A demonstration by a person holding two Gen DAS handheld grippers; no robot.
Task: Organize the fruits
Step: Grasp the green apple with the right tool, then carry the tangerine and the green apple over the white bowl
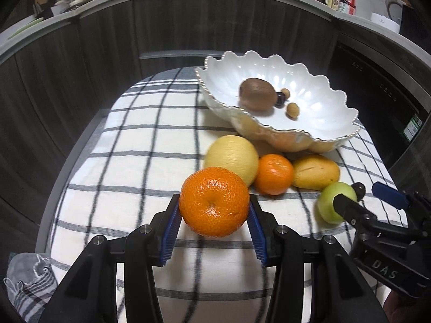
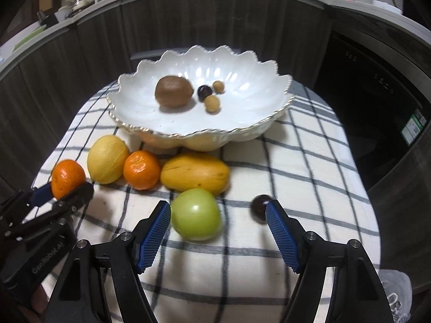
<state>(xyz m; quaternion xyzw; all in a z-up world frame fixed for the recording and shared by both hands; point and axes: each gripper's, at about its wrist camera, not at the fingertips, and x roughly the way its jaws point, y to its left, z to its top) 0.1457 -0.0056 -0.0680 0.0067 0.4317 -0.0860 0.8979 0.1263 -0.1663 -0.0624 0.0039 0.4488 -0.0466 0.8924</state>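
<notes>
Tablecloth (image 2: 309, 161): white, dark grey check lines. Bowl (image 2: 256, 107): glossy white, scalloped rim edged in gold. In the bowl: brown kiwi (image 2: 174, 91), dark purple cherry (image 2: 204, 91), two tan longans (image 2: 212, 103). On the cloth: pale yellow lemon (image 2: 107, 162), orange mandarin (image 2: 141, 170), yellow-orange mango (image 2: 195, 175), light green apple (image 2: 195, 214), dark purple cherry (image 2: 258, 206). Second mandarin (image 1: 214, 201): bright orange, dimpled skin. Gripper pads (image 2: 281, 235): blue, fine grid texture, on black fingers.
</notes>
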